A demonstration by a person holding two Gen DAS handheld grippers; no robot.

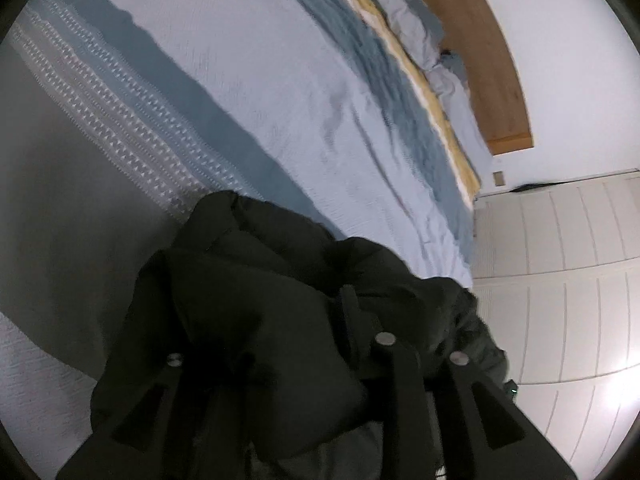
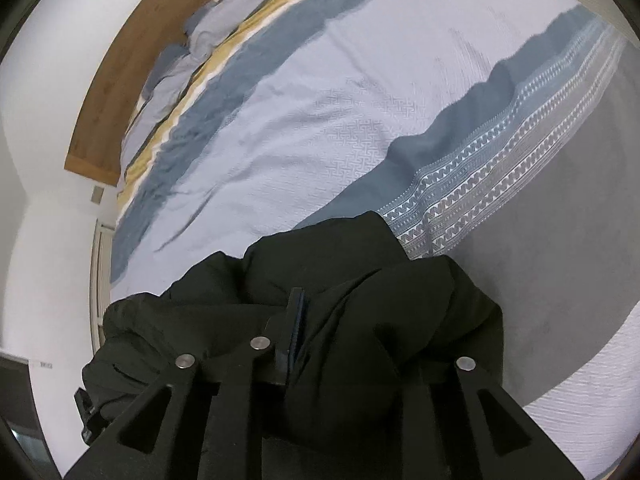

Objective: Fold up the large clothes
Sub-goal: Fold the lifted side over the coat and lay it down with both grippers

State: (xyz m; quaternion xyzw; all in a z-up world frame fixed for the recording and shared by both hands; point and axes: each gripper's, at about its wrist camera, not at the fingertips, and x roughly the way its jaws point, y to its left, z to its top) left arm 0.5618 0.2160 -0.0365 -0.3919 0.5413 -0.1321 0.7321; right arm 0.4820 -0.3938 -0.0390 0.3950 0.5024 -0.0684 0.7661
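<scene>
A black padded garment (image 1: 248,304) hangs bunched over my left gripper (image 1: 320,320), lifted above the bed. The left jaws are shut on its fabric; one finger (image 1: 350,312) shows, the other is buried in cloth. In the right wrist view the same black garment (image 2: 360,280) drapes over my right gripper (image 2: 316,320), which is shut on a fold of it; one finger (image 2: 294,320) shows and the other is covered. The other gripper's black body peeks out at the garment's far edge (image 2: 86,412).
Below lies a bed with a light blue, grey and patterned striped cover (image 1: 260,80), also in the right wrist view (image 2: 340,100). Pillows (image 2: 208,28) and a wooden headboard (image 2: 120,60) are at its far end. White wardrobe doors (image 1: 560,260) stand beside the bed.
</scene>
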